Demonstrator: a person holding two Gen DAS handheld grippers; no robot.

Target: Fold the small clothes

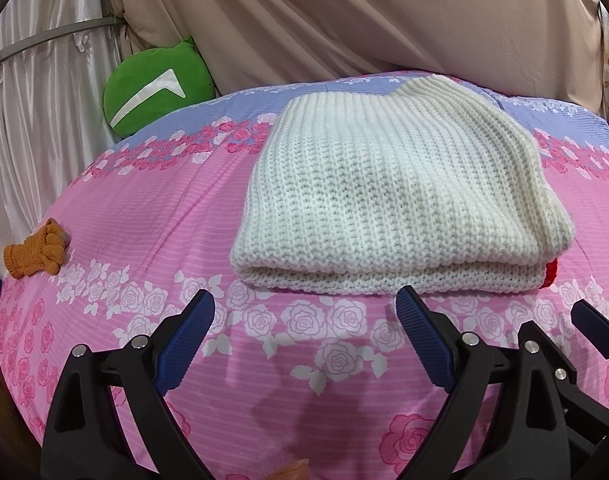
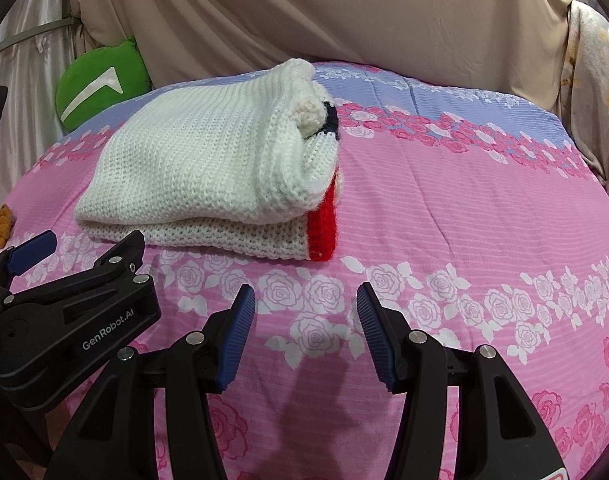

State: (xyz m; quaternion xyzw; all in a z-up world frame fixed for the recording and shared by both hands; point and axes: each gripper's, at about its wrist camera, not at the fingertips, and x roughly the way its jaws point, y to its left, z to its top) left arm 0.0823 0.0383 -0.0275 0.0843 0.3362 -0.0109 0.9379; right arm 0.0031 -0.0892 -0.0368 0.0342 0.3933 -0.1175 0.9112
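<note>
On the rose-print bedspread [image 1: 152, 208], the white knit sweater [image 1: 392, 200] lies folded mid-bed toward the far edge, seemingly finished, while left gripper [image 1: 304, 344] and right gripper [image 2: 306, 332] hover apart, empty.

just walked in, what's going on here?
A person holds two grippers over a bed with a pink rose sheet. The white knit sweater lies folded into a compact stack, red trim showing at one edge. The left gripper and right gripper are both open and empty, short of the sweater. An orange glove sits unfolded off to the side.
</note>
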